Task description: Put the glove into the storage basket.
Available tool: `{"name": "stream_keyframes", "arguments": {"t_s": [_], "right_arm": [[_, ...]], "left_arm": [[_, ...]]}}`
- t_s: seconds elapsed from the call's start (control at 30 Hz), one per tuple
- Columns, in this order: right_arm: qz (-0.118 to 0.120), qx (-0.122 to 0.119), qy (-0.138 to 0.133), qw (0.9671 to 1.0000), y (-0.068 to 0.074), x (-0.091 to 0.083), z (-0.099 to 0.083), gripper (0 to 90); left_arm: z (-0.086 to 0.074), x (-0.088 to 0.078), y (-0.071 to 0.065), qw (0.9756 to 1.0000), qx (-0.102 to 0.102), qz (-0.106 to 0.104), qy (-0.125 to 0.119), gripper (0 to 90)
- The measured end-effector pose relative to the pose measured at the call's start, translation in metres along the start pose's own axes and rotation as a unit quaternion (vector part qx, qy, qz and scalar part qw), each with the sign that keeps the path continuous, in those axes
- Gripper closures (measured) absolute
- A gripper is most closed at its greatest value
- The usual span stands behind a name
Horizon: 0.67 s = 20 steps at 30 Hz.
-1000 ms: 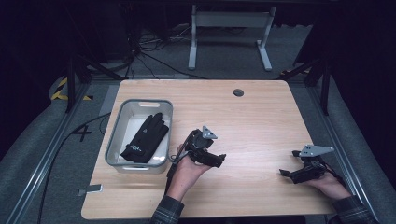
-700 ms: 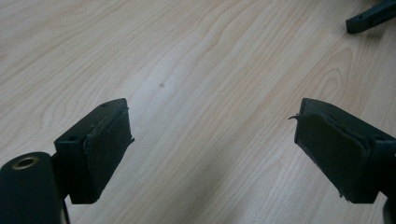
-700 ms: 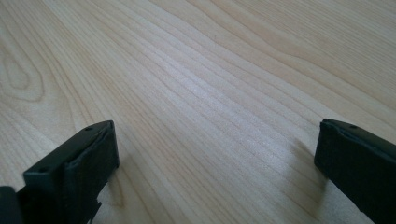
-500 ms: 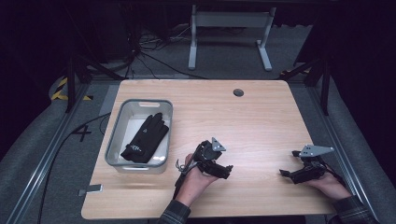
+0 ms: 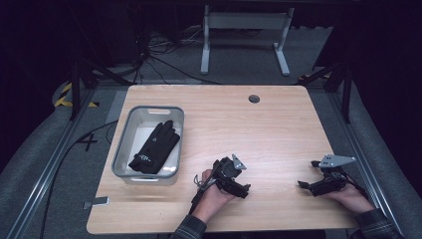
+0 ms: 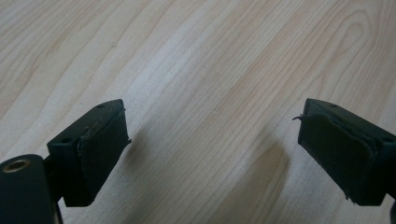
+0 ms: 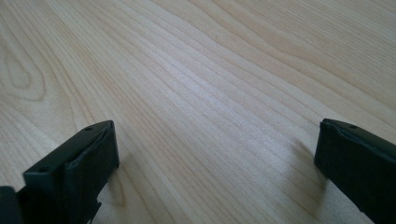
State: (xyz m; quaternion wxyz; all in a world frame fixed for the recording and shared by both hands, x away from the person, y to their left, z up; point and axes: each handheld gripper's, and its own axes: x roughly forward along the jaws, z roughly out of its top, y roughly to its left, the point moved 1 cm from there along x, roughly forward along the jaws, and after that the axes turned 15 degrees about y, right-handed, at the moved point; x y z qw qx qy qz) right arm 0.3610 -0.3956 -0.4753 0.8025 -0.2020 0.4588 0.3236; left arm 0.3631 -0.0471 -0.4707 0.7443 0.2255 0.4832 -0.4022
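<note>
Both open and empty, left gripper (image 5: 242, 187) and right gripper (image 5: 309, 185) low over table (image 5: 278, 124): risk of scraping wood, far from glove (image 5: 155, 147) in tray (image 5: 130, 138).

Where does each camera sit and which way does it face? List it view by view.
High view: above the near table edge, looking forward and down on the pale wooden table; left gripper, right gripper.
Left gripper view: on that gripper, facing bare wood between open jaws.
Right gripper view: likewise, jaws wide apart.
Shared: both gripper views show wood grain.
</note>
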Motion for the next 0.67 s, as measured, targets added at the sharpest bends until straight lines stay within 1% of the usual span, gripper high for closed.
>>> {"name": "stream_keyframes", "arguments": {"t_s": [0.1,0.13,0.27,0.3,0.4,0.67], "right_arm": [[0.0,0.001,0.0,1.0,0.0001,0.0,0.0001,0.1],[0.0,0.001,0.0,1.0,0.0001,0.0,0.0,0.1],[0.0,0.001,0.0,1.0,0.0001,0.0,0.0,0.1],[0.001,0.001,0.0,1.0,0.0002,0.0,0.0,0.1],[0.0,0.0,0.0,1.0,0.0,0.0,0.0,0.1],[0.0,0.0,0.0,1.0,0.0001,0.0,0.0,0.1]], "left_arm": [[-0.0006,0.0043,-0.0018,0.9999,0.007,0.01,0.005,7.2],[-0.0008,0.0056,-0.0026,0.9998,0.009,0.017,0.004,5.4],[-0.0024,0.0092,-0.0008,0.9998,0.013,0.012,-0.009,0.0],[-0.0045,0.0104,0.0005,0.9995,0.019,0.01,-0.023,0.0],[-0.005,0.0106,0.0012,0.9994,0.022,0.008,-0.026,0.0],[-0.005,0.0106,0.0012,0.9994,0.022,0.008,-0.026,0.0]]}}
